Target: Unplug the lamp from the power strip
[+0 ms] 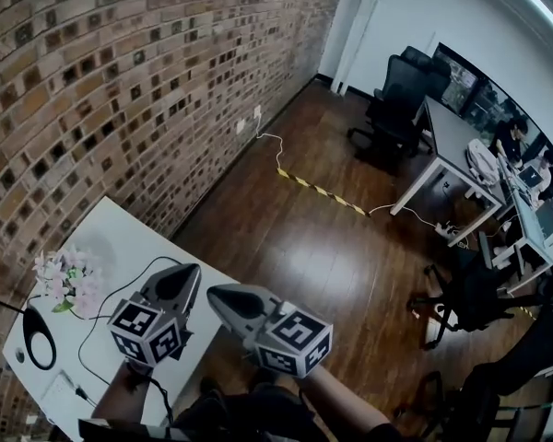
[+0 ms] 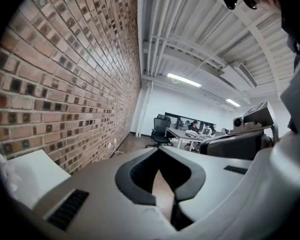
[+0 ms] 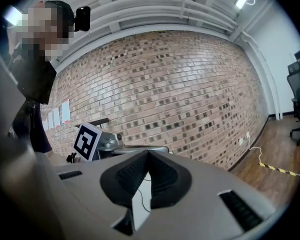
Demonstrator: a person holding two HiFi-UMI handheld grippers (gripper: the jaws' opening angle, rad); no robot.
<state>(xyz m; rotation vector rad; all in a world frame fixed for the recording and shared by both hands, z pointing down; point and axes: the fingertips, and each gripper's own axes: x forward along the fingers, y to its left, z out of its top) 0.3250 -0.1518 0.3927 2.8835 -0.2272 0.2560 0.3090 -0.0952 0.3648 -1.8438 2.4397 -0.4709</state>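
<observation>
The black ring-shaped lamp lies at the left end of the white table. Its thin black cable loops over the tabletop towards a white power strip near the front left corner. How the plug sits in the strip is too small to tell. My left gripper is held above the table's right end, jaws shut and empty. Beside it my right gripper is over the table's edge, also shut with nothing in it. Both are well to the right of the strip. In the right gripper view my right gripper points at the brick wall.
A pink and white flower bunch stands on the table near the brick wall. Wooden floor stretches beyond the table, with office chairs, desks and seated people at the far right.
</observation>
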